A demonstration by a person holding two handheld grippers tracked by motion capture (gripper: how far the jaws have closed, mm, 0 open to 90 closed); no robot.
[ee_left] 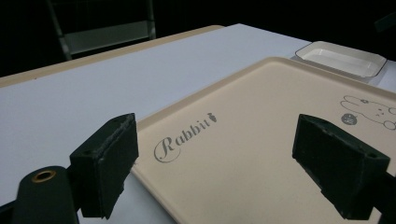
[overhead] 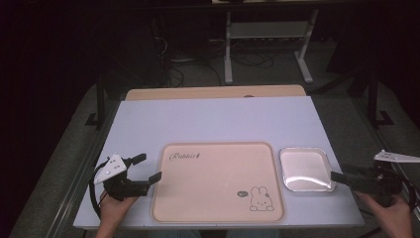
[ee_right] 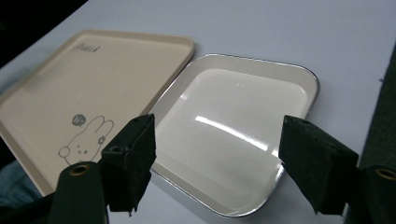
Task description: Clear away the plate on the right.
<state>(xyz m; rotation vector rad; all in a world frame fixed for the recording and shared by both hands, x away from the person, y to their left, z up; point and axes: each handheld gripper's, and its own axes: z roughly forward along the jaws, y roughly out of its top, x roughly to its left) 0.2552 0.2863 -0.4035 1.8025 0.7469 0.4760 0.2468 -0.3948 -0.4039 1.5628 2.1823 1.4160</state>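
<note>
A beige tray (overhead: 218, 181) printed with "Rabbit" and a rabbit drawing lies flat at the table's front middle, empty. Right beside its right edge sits a small white square dish (overhead: 304, 168) with a metal rim, also empty. My left gripper (overhead: 148, 167) is open at the tray's left edge. In the left gripper view its pads (ee_left: 107, 163) straddle the tray (ee_left: 261, 116) near the lettering, with the dish (ee_left: 341, 58) far off. My right gripper (overhead: 340, 174) is open at the dish's right edge. Its view looks over the dish (ee_right: 233, 116) with the tray (ee_right: 93, 88) behind.
The pale table (overhead: 213, 119) has a wooden strip (overhead: 213, 92) along its far edge. Behind it on the dark floor stand a white metal frame (overhead: 267, 44) and cables. A hand holds each gripper at the table's front corners.
</note>
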